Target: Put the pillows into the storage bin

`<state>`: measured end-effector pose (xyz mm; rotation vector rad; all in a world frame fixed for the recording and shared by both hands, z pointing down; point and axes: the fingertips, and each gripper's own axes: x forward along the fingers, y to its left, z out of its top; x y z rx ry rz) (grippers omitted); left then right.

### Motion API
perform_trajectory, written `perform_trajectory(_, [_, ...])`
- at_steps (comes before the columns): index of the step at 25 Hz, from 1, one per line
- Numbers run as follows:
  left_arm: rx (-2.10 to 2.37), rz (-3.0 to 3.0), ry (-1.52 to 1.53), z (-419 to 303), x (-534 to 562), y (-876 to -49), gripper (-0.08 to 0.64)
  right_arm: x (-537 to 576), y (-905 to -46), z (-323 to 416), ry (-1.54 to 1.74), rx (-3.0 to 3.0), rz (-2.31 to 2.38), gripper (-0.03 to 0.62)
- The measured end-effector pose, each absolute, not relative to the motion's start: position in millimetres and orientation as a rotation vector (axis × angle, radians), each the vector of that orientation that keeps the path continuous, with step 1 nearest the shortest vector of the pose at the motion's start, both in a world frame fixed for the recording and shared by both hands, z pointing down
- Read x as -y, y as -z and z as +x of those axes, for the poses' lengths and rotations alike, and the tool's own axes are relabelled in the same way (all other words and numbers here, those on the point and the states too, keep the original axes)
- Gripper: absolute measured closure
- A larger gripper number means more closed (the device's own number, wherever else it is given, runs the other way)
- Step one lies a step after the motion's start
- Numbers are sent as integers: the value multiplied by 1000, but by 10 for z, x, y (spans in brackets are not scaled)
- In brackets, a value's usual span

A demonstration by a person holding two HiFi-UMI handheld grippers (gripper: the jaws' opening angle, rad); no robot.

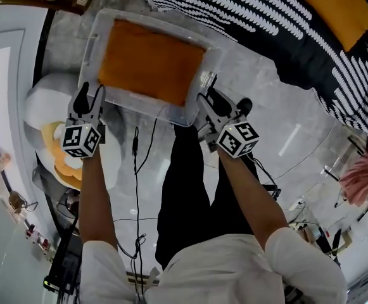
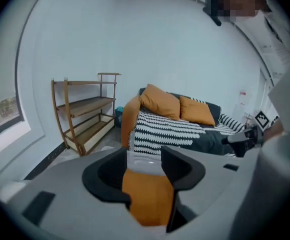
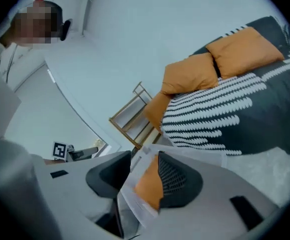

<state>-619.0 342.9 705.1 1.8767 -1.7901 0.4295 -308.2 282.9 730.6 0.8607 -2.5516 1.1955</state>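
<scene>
The left gripper hangs over the near left corner of the clear plastic storage bin, its jaws well apart. In the left gripper view the orange pillow shows through the gap between them, below and just ahead, and neither jaw closes on it.

The right gripper is at the bin's near right corner with its jaws about half open. In the right gripper view the bin's rim runs up between them, with the pillow's orange edge beside the meshed pad. A gap shows on the other side, so nothing is clamped.

The pillow lies flat inside the bin, ahead of both grippers and filling most of it. Each marker cube carries black-and-white square codes. Beyond the bin is a bed with a striped cover, with two more orange pillows on it.
</scene>
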Motion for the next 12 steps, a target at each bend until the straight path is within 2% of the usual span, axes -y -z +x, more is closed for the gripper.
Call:
perform_trajectory(7, [1922,1996,-273,-5396,-3433,-5856,341,-2468,-5996,-2896,-830,2860,682,383])
perform_trajectory(12, [1997,2051,-196,-4810,-3309,-5017,342,-2182,-4987,-2408,-546,2991,636,385])
